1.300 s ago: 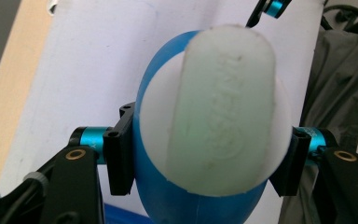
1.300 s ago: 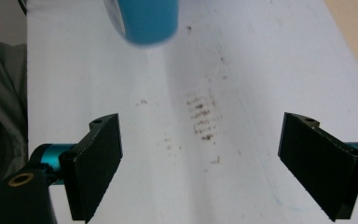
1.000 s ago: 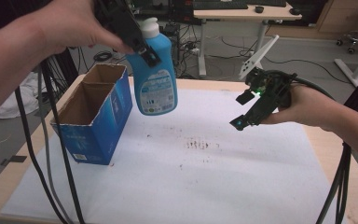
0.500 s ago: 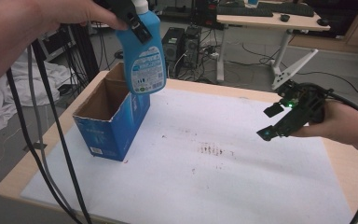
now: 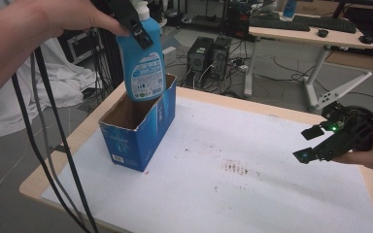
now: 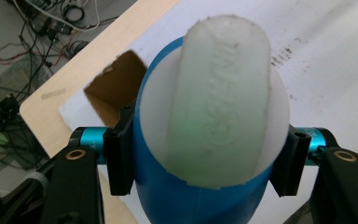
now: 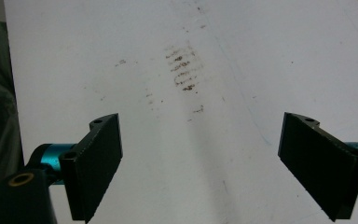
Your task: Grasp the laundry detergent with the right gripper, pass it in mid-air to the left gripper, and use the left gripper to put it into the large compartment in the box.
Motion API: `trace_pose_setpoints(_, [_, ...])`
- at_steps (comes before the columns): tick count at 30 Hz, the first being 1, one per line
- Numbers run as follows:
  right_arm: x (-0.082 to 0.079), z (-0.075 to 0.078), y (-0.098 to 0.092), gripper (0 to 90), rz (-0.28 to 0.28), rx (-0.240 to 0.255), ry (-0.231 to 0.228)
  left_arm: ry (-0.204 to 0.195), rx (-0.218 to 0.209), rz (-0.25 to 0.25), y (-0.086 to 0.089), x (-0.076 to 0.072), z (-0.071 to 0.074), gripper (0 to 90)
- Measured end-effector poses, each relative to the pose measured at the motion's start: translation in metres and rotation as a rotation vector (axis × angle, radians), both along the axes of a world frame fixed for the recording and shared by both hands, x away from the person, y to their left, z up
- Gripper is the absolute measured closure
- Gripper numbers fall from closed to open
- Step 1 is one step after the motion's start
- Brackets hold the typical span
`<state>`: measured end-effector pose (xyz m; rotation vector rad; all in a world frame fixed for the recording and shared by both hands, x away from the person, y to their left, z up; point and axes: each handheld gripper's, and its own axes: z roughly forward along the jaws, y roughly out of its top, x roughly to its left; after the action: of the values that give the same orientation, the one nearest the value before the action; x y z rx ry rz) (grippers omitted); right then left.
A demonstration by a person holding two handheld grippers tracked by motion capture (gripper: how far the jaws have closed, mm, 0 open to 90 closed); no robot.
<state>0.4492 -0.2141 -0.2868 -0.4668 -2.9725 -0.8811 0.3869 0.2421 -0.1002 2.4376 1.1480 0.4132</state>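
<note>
Bottle (image 5: 142,63): blue body, white cap, white-and-blue label. Box (image 5: 138,128): blue outside, brown inside. Table (image 5: 252,104): light wood, covered by a white sheet (image 5: 252,194) marked with brown specks.

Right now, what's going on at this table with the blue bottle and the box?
A person works two handheld grippers. The left gripper clamps a blue detergent bottle near its white cap and holds it upright over the open blue cardboard box, its base at the opening. The right gripper hovers open above the white table cover, holding nothing.
</note>
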Motion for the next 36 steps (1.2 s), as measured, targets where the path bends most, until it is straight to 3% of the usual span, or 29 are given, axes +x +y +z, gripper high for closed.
trace_pose_setpoints(10, [0.006, -0.003, 0.003, 13.3, 0.007, 0.001, 0.009, 0.015, 0.012, 0.057, 0.019, -0.006, -0.005, 37.7])
trace_pose_setpoints(23, [0.009, -0.003, -0.001, 13.3, -0.004, 0.010, 0.011, 0.029, 0.033, 0.077, 0.024, -0.003, -0.015, 37.7])
trace_pose_setpoints(36, [0.010, -0.005, -0.004, 13.3, -0.011, 0.012, 0.015, 0.061, 0.045, 0.078, 0.023, 0.007, -0.036, 37.7])
